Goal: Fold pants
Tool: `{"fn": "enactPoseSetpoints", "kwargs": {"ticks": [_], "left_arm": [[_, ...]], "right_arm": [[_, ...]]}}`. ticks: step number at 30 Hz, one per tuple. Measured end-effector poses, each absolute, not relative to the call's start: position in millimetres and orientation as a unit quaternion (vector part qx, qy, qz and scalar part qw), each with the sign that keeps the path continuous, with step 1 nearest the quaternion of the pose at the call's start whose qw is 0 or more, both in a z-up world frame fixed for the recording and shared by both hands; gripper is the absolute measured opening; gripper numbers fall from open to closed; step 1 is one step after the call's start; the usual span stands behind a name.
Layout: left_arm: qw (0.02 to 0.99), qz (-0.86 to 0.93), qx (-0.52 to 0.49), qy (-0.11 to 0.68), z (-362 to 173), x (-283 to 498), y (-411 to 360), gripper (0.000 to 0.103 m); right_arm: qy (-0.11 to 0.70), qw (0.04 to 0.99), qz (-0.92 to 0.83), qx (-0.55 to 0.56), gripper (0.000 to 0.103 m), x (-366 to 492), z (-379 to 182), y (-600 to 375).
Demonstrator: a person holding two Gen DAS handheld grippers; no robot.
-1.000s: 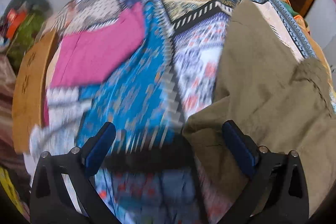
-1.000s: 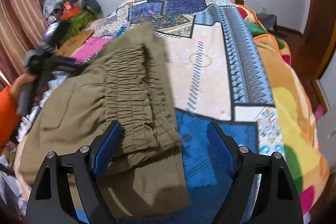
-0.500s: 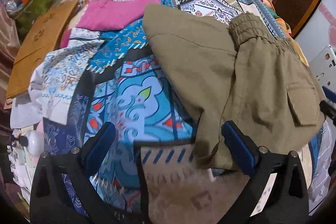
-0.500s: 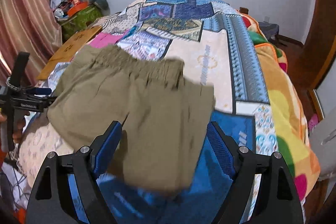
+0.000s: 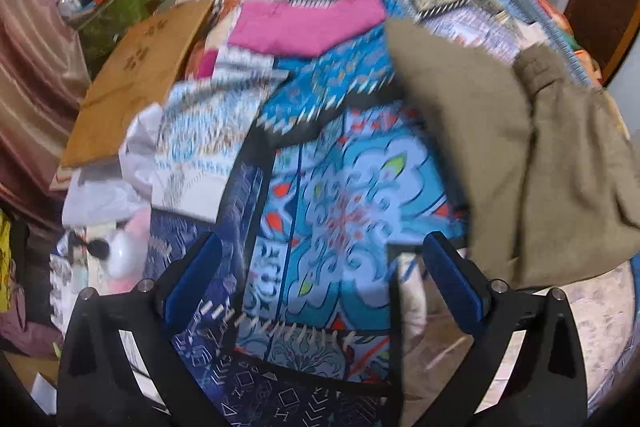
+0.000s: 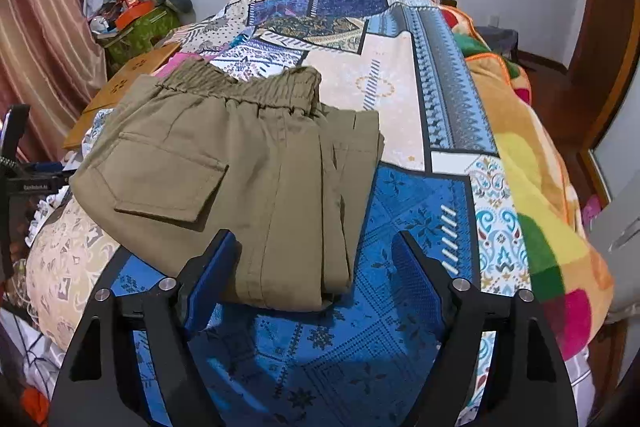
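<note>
My olive-green cotton pants lie folded on the patchwork-quilted bed; both left gripper and right gripper gape empty; soft, floppy cloth (I'd pinch the folded edge).

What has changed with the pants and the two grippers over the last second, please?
The olive pants, mid-fold and bunched a second ago, have dropped flat into a folded stack on the patchwork bedspread. The left gripper has drawn back off them. The right gripper stays open, as does the left. The pink cloth is unmoved.
</note>
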State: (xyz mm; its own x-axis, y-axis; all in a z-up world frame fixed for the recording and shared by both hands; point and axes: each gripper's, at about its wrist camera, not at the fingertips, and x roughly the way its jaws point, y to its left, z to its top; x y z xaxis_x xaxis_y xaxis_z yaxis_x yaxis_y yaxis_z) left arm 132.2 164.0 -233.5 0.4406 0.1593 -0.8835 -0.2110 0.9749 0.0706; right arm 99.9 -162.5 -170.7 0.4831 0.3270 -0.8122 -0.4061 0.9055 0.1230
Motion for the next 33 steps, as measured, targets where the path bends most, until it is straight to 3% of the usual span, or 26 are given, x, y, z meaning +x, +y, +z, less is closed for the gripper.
{"fn": "enactPoseSetpoints", "kwargs": {"ticks": [7,13,14,16,21,23,25,29,33], "left_arm": [[0.890,0.025,-0.010,0.456,-177,168,120,0.102],[0.883,-0.050,0.002,0.466,-186,225,75,0.101],[0.879,-0.058,0.002,0.473,-191,234,69,0.098],[0.866,-0.081,-0.002,0.494,-203,251,59,0.081],[0.846,-0.103,-0.037,0.522,-228,272,53,0.072],[0.838,-0.125,-0.061,0.527,-231,277,56,0.062],[0.835,-0.142,-0.071,0.526,-229,277,56,0.043],[0.848,-0.130,-0.025,0.513,-222,277,42,0.040],[0.854,-0.099,-0.004,0.511,-229,281,37,0.040]], "right_arm": [[0.434,0.871,0.226,-0.035,0.072,125,-154,-154],[0.447,0.858,0.253,-0.011,0.061,171,-160,-141],[0.453,0.854,0.256,-0.008,0.059,176,-163,-140],[0.468,0.844,0.263,-0.002,0.053,188,-172,-136],[0.497,0.819,0.287,0.009,0.041,205,-190,-131],[0.502,0.813,0.294,0.002,0.035,207,-193,-129],[0.502,0.810,0.303,-0.010,0.030,207,-194,-128],[0.480,0.820,0.307,-0.054,0.019,200,-188,-122],[0.465,0.833,0.290,-0.074,0.016,200,-189,-121]]}}
